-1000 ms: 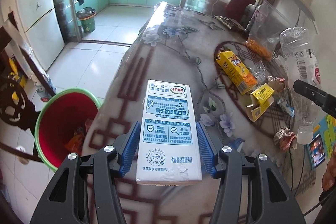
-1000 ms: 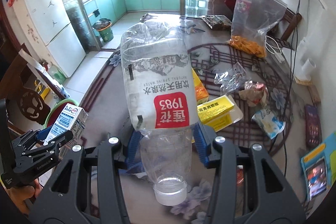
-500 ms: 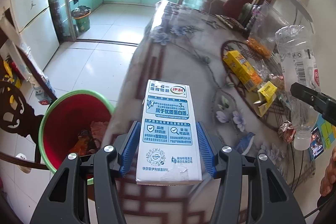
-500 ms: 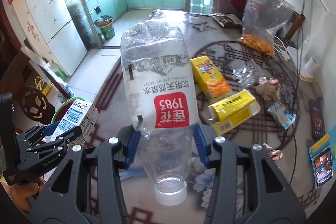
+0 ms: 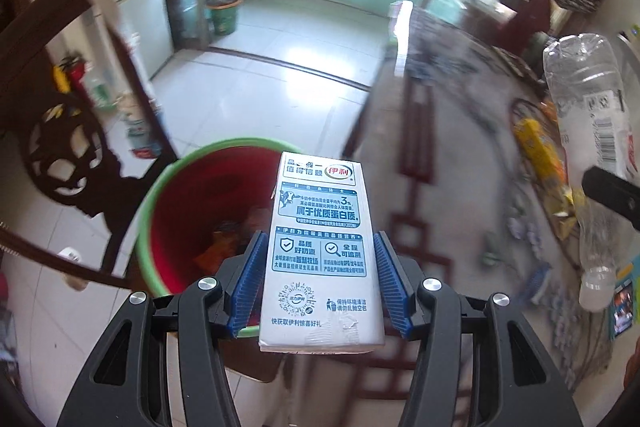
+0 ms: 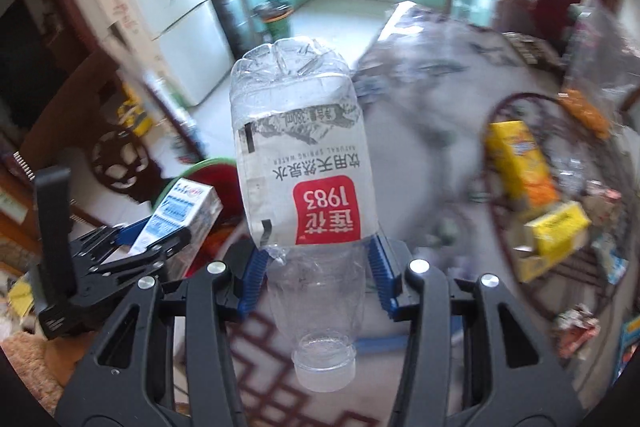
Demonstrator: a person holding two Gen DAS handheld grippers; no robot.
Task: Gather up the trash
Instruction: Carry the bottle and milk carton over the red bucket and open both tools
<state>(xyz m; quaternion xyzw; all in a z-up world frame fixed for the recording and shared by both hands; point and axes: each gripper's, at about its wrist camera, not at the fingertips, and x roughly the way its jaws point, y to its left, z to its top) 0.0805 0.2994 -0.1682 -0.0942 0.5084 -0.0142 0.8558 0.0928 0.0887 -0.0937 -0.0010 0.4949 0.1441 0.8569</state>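
Note:
My left gripper [image 5: 320, 283] is shut on a white and blue milk carton [image 5: 320, 247] and holds it in the air over the near rim of a red bin with a green rim [image 5: 188, 211] that stands on the floor beside the table. My right gripper [image 6: 316, 275] is shut on a clear plastic water bottle [image 6: 304, 171], held cap toward the camera, above the table edge. The bottle also shows at the right of the left wrist view [image 5: 592, 131]. The carton [image 6: 180, 215], the left gripper [image 6: 132, 247] and the bin [image 6: 200, 171] show at the left of the right wrist view.
Yellow boxes [image 6: 520, 163], wrappers [image 6: 576, 323] and a clear bag [image 6: 592, 75] lie on the patterned table [image 6: 432, 115]. A dark carved chair [image 5: 68, 155] stands left of the bin. A green bin [image 5: 224, 15] and a fridge [image 6: 176, 11] stand beyond on the tiled floor.
Both grippers have swung left, away from the table. The carton has moved from above the table edge to over the red bin. The bottle has followed toward the bin.

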